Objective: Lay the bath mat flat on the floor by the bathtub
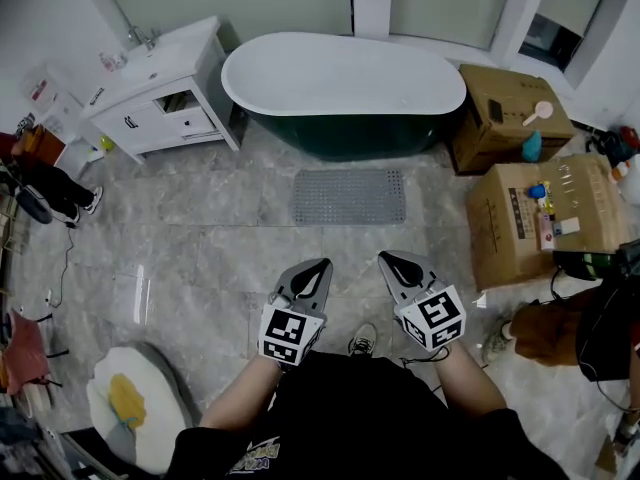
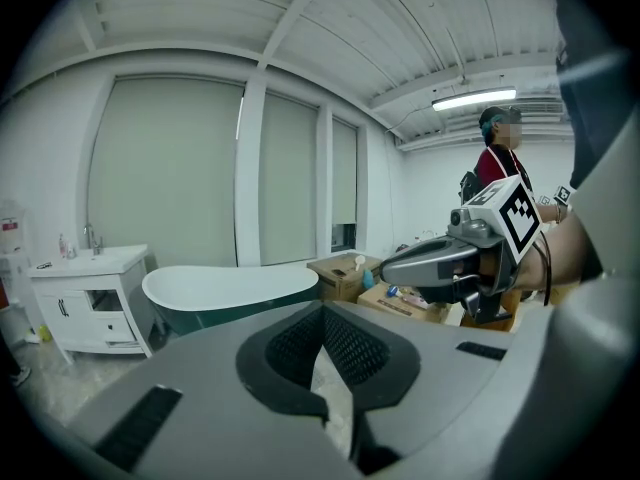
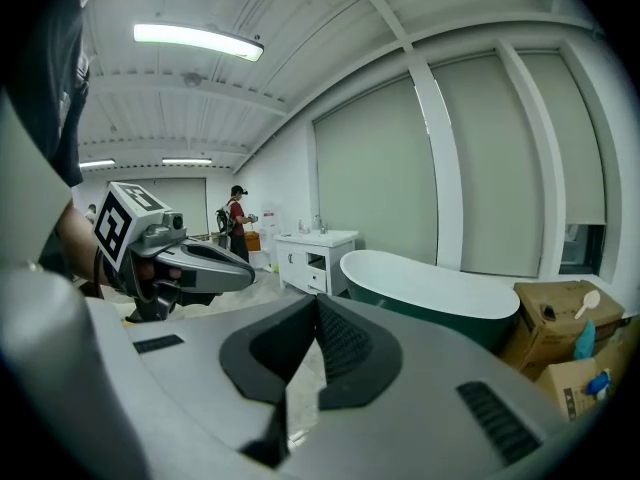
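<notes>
The bath mat (image 1: pixel 349 197) lies on the grey stone floor (image 1: pixel 200 238) well ahead of both grippers, with a wide stretch of bare tile between it and their tips. The left gripper (image 1: pixel 320 265) and the right gripper (image 1: pixel 390 259) are held side by side close to the person's body, both pointing towards the mat. Each has its jaws pressed together with nothing caught between them; the gripper views show the ribbed pads meeting at the tips.

The mat sits just in front of the bathtub (image 1: pixel 340 93), near the middle of its length, its long edge running parallel to the tub's side, with a thin strip of floor between them. It is a grey rectangle with rounded corners, covered in a fine regular pattern of small dots. It lies flat, with no folds or curled edges visible from the head view
</notes>
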Available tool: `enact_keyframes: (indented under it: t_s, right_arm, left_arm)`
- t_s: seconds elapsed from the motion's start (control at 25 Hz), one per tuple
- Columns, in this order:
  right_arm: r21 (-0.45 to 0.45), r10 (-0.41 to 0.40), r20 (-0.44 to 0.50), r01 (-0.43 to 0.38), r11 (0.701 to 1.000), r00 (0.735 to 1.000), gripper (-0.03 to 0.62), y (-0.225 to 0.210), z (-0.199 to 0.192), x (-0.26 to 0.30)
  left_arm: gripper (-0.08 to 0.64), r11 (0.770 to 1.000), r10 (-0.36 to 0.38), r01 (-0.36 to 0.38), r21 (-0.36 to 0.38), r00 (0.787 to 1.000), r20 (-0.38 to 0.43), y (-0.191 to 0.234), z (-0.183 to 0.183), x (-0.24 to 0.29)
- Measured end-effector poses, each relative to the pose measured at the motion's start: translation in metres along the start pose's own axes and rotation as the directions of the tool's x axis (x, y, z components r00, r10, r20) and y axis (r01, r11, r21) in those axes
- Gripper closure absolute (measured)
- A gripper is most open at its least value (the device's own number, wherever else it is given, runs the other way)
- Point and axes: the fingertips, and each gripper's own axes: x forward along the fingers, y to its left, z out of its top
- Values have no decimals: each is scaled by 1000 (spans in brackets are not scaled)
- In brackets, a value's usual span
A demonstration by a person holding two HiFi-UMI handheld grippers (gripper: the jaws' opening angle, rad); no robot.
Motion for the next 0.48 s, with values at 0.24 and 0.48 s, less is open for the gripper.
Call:
enact_keyframes:
  t_s: [0.24,0.48]
  right_arm:
    - [25,-34,0,34,999,999,575,34,-1,2]
    - [62,-78,7,77,995,997,575,92,4,24]
  left_arm:
    - [545,998,-48,49,-28,999,13,10,-4,-27]
    - [545,994,-105,105,-5,994,33,42,-10,-74]
